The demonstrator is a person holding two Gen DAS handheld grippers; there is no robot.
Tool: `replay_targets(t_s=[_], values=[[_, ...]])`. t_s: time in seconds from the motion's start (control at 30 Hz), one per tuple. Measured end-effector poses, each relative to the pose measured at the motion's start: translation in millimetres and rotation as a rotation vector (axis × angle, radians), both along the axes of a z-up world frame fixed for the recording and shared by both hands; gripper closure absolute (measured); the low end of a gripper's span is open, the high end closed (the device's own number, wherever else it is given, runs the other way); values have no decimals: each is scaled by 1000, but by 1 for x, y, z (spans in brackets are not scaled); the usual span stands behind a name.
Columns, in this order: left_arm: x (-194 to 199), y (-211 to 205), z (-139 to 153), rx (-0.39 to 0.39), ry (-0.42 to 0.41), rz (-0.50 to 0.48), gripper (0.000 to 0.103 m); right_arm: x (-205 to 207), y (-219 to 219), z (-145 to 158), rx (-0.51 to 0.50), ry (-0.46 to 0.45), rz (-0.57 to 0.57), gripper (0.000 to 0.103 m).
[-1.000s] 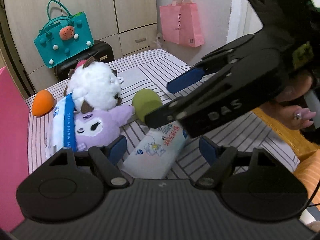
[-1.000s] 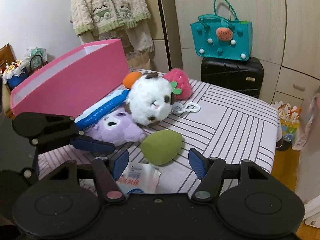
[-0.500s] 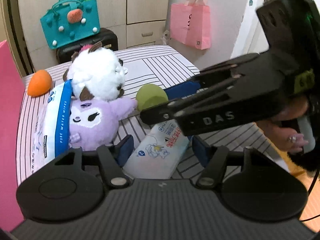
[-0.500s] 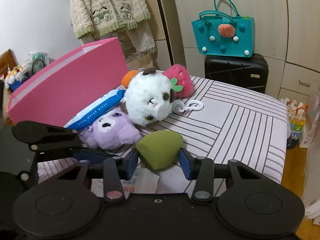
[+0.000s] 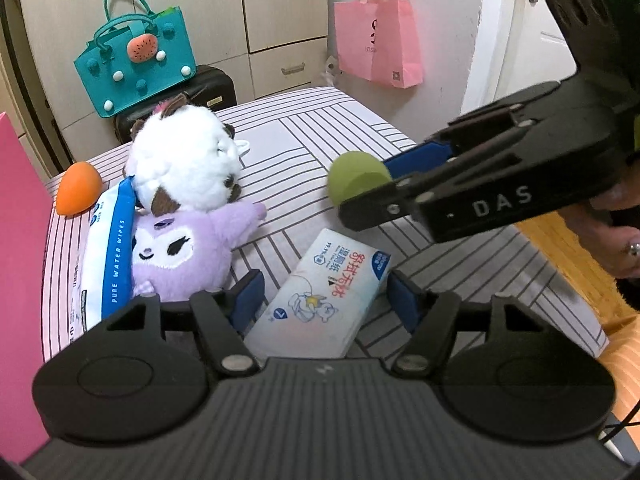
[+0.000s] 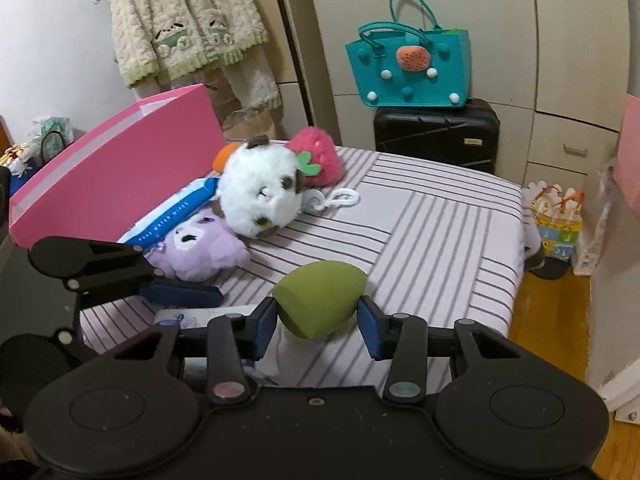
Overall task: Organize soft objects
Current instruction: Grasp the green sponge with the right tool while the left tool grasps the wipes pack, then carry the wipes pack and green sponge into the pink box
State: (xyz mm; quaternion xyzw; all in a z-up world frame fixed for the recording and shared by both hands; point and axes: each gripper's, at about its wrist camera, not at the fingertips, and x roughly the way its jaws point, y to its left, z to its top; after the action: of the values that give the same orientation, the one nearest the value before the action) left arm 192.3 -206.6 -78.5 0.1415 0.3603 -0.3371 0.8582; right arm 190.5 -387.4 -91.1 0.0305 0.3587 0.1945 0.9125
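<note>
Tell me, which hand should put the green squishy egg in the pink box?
The right. The right gripper already squeezes the green sponge egg between its pads. The left gripper is closing around the white wipes pack, with the pink box beyond it.

The egg-shaped sponge (image 6: 318, 300) sits between the right tool's (image 6: 318, 322) fingers, above the desk (image 6: 432, 240). Ahead and left of it lie two plush toys (image 6: 260, 196), a wipes pack (image 6: 176, 214) behind them against the box (image 6: 120, 168).

Under the left tool (image 5: 324, 298) lies a tissue pack (image 5: 324, 292).
</note>
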Motion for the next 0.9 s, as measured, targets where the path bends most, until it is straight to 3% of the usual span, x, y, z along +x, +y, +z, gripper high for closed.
replay_targets(t_s=[0.03,0.13,0.23,0.5,0.9], values=[[0,1,0,-3,-1,3,54,-2,-2,0,0,2,-6,54],[2,5,4,-38,31,4,63,-5,-7,-1,1,7,-19,54],[5,11,6,-79,81,24,64,-10,-8,0,2,11,-27,54],[-14,20,13,-75,36,39,64,-25,-5,-1,-16,26,-20,54],[-32,59,34,-70,154,50,64,-55,25,6,-27,77,30,54]])
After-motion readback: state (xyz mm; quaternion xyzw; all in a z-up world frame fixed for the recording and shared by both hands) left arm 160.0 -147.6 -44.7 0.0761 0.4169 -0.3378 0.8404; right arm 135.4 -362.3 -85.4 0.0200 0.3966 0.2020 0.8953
